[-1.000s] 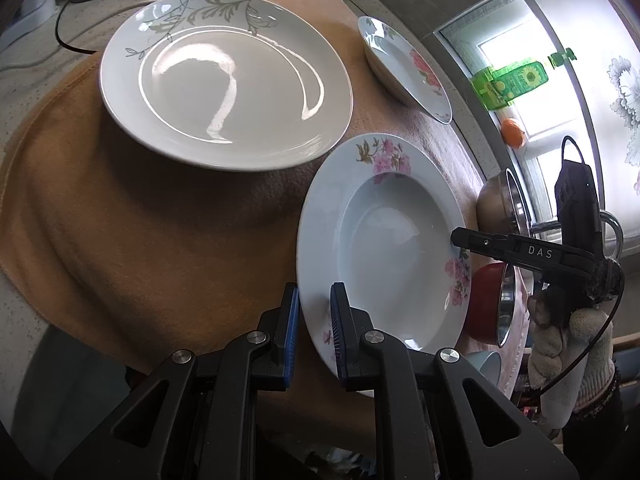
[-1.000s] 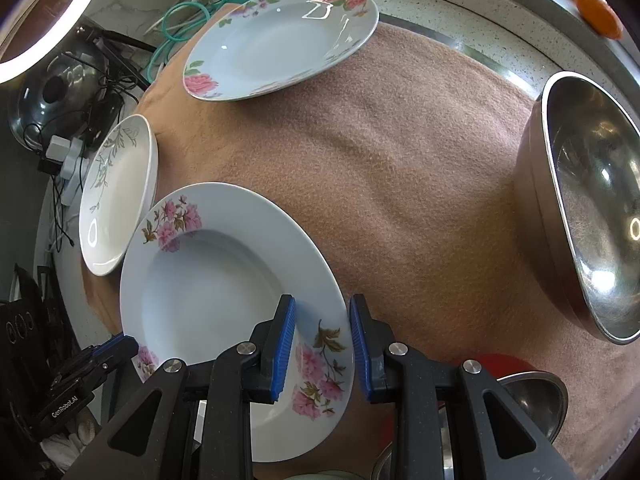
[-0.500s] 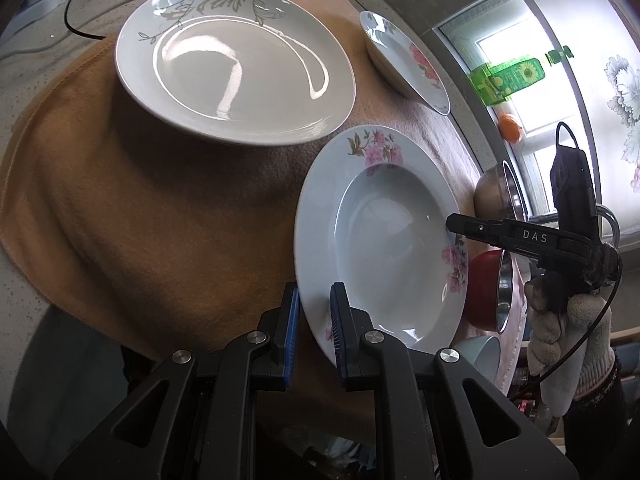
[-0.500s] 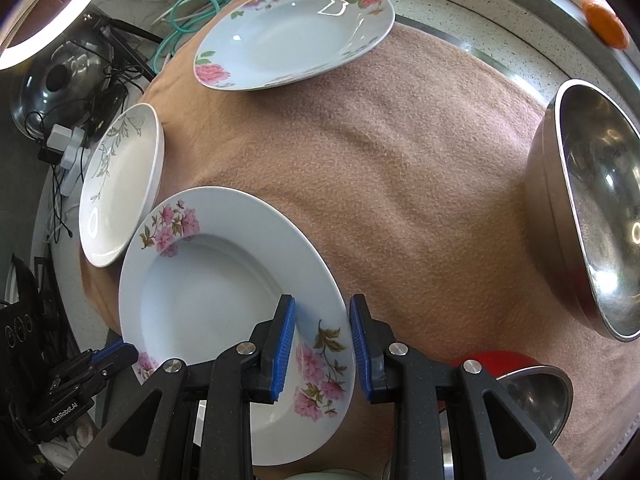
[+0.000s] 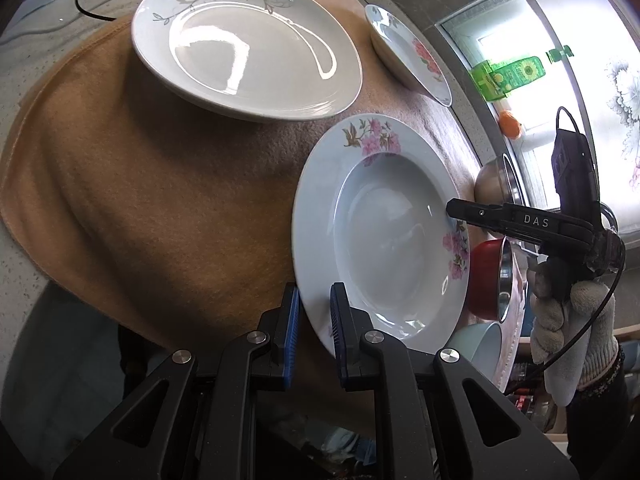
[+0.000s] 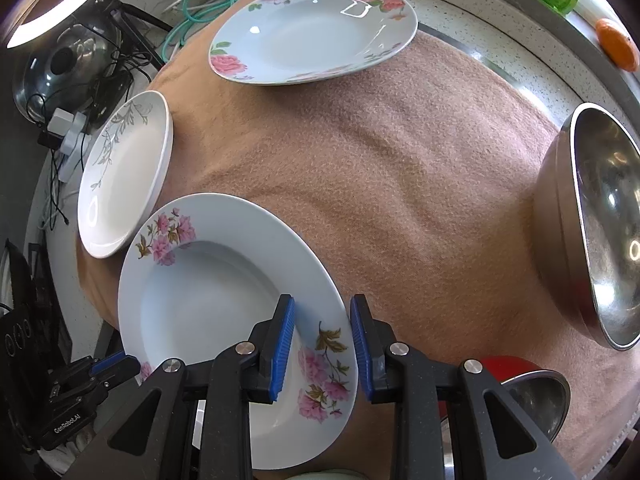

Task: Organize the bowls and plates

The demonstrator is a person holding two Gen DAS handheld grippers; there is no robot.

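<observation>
I have both grippers closed on one deep, wide-rimmed plate with pink flowers (image 5: pixel 384 236). My left gripper (image 5: pixel 313 328) pinches the plate's near rim between its blue pads. My right gripper (image 6: pixel 322 344) straddles the opposite rim, over the flower spray, one pad inside the rim and one outside.

Over the last second little has changed in my grip: both sets of jaws have kept the same spacing on the rim. In the left wrist view the surrounding table has slid a little. The grey-leaf plate (image 5: pixel 248 44) now sits slightly further off from the held plate than it did. I judge the plate is being carried slowly, under steady two-handed support, so the move is under way but the plate is not yet set down.

The held plate hovers over the brown cloth (image 6: pixel 380 168), just beside the grey-leaf plate and well apart from the rose-patterned plate (image 6: pixel 312 28) at the cloth's far edge. Its hollow faces up. It looks slightly tilted, though the fisheye lens makes that hard to confirm. Being round, it has no long axis. The line that matters runs from one gripped rim to the other.

Beside the held plate on my right are a large steel bowl (image 6: pixel 592 224) and a red-sided bowl (image 6: pixel 516 368).
</observation>
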